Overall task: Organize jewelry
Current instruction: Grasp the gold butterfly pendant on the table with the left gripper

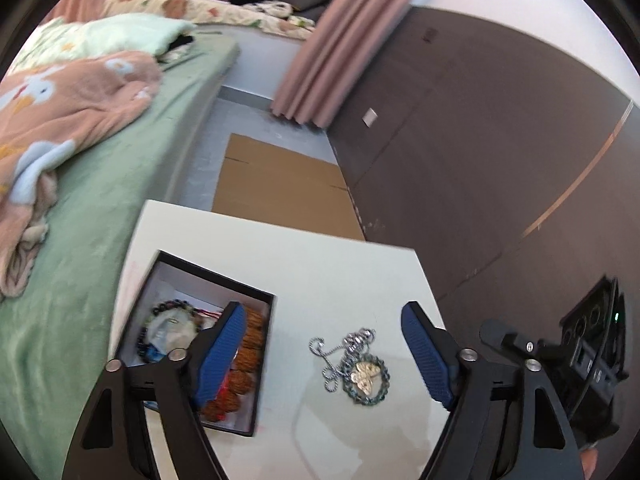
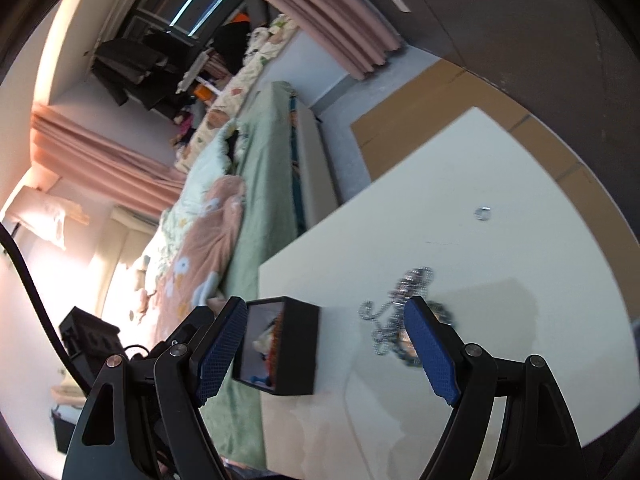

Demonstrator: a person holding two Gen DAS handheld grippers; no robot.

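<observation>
A silver chain necklace with a round butterfly pendant (image 1: 360,372) lies on the white table (image 1: 320,272). My left gripper (image 1: 324,356) is open and empty, hovering above the table with the necklace between its blue pads. A black box (image 1: 256,368) at the left holds bead bracelets and other jewelry. In the right wrist view my right gripper (image 2: 324,356) is open and empty above the table (image 2: 500,200). The necklace (image 2: 400,312) lies partly behind its right finger. The black box (image 2: 296,344) sits near its left finger.
A small silver ring (image 2: 483,213) lies on the table farther off. A bed with a green sheet (image 1: 80,248) and pink blanket (image 1: 60,120) runs along the table's left side. Flat cardboard (image 1: 280,188) lies on the floor beyond. A dark wall (image 1: 480,160) stands at right.
</observation>
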